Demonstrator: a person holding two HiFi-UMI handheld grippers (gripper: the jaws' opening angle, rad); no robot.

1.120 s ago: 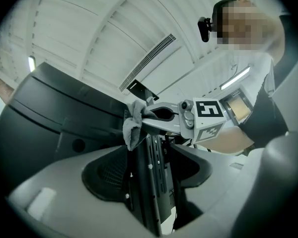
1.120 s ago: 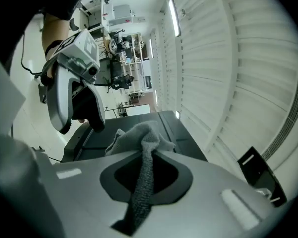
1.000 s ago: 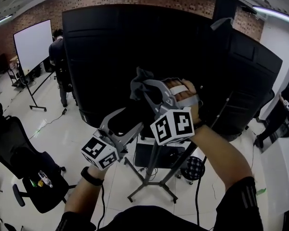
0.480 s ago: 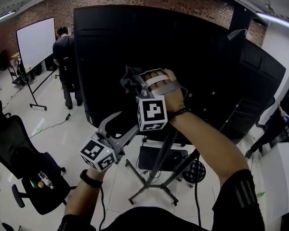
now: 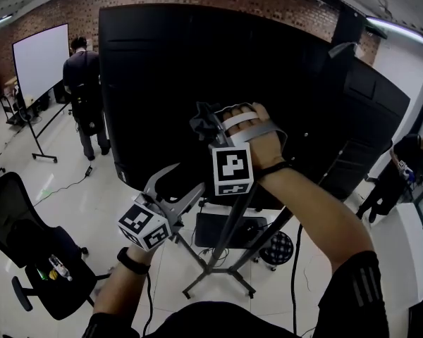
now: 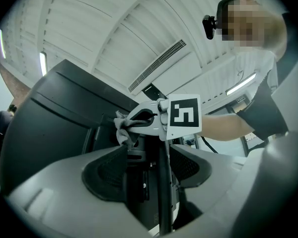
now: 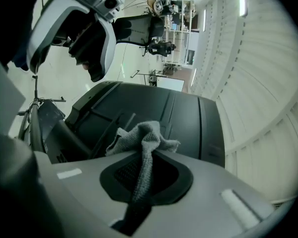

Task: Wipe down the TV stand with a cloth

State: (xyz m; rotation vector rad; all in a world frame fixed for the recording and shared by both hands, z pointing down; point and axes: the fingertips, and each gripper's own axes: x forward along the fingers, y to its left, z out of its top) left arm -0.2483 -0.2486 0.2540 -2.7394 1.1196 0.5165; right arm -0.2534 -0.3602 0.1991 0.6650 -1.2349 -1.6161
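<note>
Right tongs (image 5: 209, 128): clamped on grey cloth (image 7: 145, 133), frame centre.
Left tongs (image 5: 178, 183): apart, lower left.
TV stand (image 5: 229, 231): upright pole stood just below the cloth.

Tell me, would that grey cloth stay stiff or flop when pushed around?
Probably floppy: the cloth bunches into soft folds above the right gripper pinching it. Likely light, since a narrow pinched strip carries it. Its rough weave suggests good grip.
</note>
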